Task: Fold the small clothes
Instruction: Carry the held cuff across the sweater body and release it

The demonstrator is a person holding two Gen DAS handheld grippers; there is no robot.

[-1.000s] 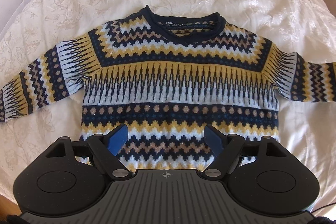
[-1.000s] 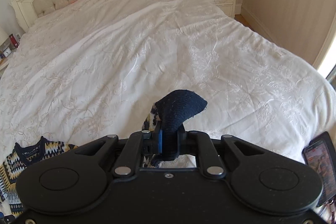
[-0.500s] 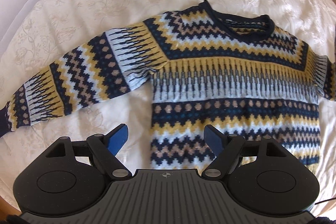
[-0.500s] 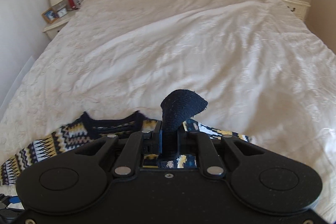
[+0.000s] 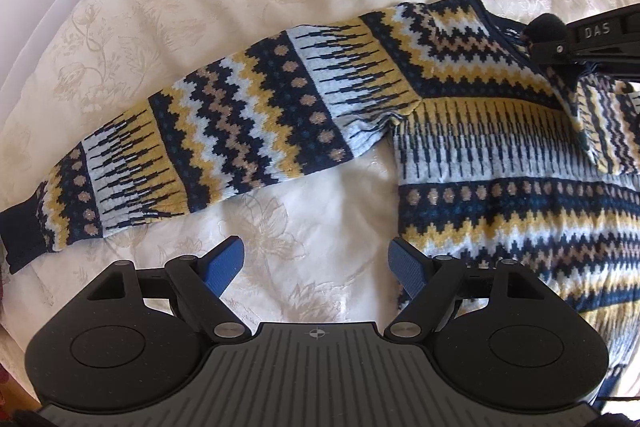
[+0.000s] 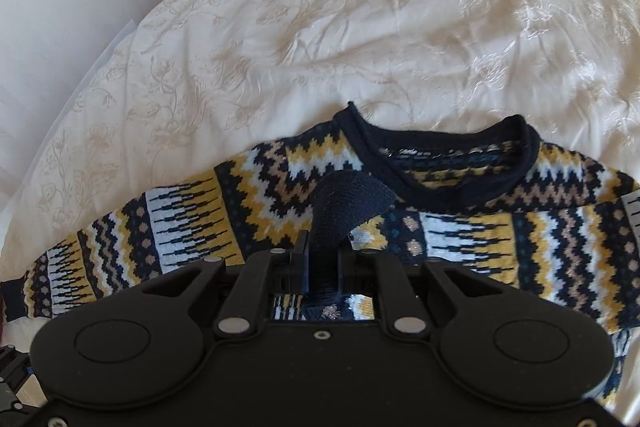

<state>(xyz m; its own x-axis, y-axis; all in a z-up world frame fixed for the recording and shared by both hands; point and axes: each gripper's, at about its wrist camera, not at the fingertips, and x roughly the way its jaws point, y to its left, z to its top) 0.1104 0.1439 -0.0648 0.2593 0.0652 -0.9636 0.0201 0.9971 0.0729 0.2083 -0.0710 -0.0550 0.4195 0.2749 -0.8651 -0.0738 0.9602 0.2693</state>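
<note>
Item: navy, yellow and white zigzag knit sweater (image 5: pixel 500 155), flat by bed's near edge
Right gripper (image 6: pixel 322 263): clamped on navy cuff (image 6: pixel 348 203)
Left gripper (image 5: pixel 316 263): wide, empty
Risk: cuff slipping, sleeve bunching

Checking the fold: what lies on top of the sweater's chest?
The sleeve folded across the sweater, its navy cuff clamped in the right tool. The chest pattern beneath is hidden.

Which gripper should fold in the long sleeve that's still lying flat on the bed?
Probably the left gripper. It is open and empty, hovering just below the flat sleeve. The right gripper is shut on the other sleeve's navy cuff, held over the sweater's chest.
</note>
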